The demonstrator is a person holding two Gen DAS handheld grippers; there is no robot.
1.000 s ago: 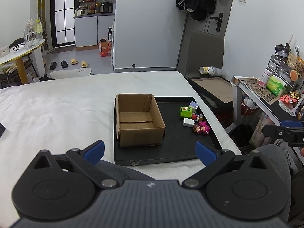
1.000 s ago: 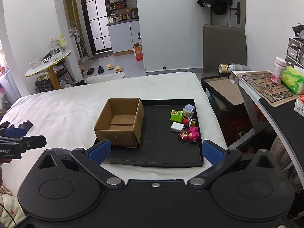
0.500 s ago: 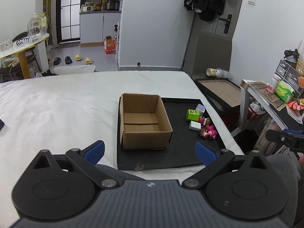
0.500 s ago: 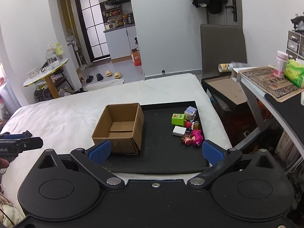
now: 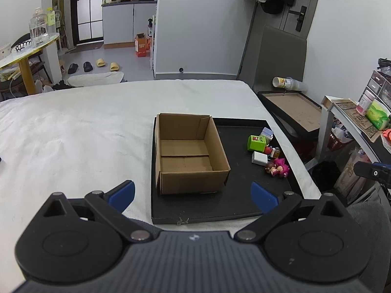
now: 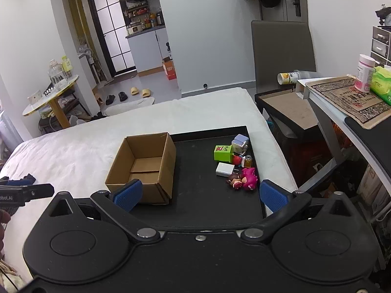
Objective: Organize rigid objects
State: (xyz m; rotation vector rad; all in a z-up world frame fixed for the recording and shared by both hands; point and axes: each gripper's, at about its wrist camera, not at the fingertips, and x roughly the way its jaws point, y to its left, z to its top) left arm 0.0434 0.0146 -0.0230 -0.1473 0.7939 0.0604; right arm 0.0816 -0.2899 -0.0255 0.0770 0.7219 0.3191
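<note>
An empty open cardboard box [image 5: 188,156] [image 6: 144,166] stands on the left part of a black tray [image 5: 239,195] [image 6: 202,195] on a white bed. On the tray's right side lies a cluster of small things: a green cube [image 5: 256,143] [image 6: 222,152], a white block [image 5: 259,158] [image 6: 224,169], a pink toy figure [image 5: 278,167] [image 6: 246,180], a pale lilac box [image 6: 240,143], a small red ball [image 6: 236,159] and a tiny bottle [image 6: 247,161]. My left gripper [image 5: 193,193] is open, held short of the tray's near edge. My right gripper [image 6: 200,194] is open too, over the tray's near part.
The white bed [image 5: 73,141] spreads to the left. A second framed tray [image 5: 293,109] leans beside the bed on the right, with a grey chair [image 6: 283,53] behind it. A desk [image 6: 347,102] with a bottle and green pack stands at the right.
Both grippers have moved forward and a little higher toward the tray, so the box and the toys look larger. Both stay open and empty.
</note>
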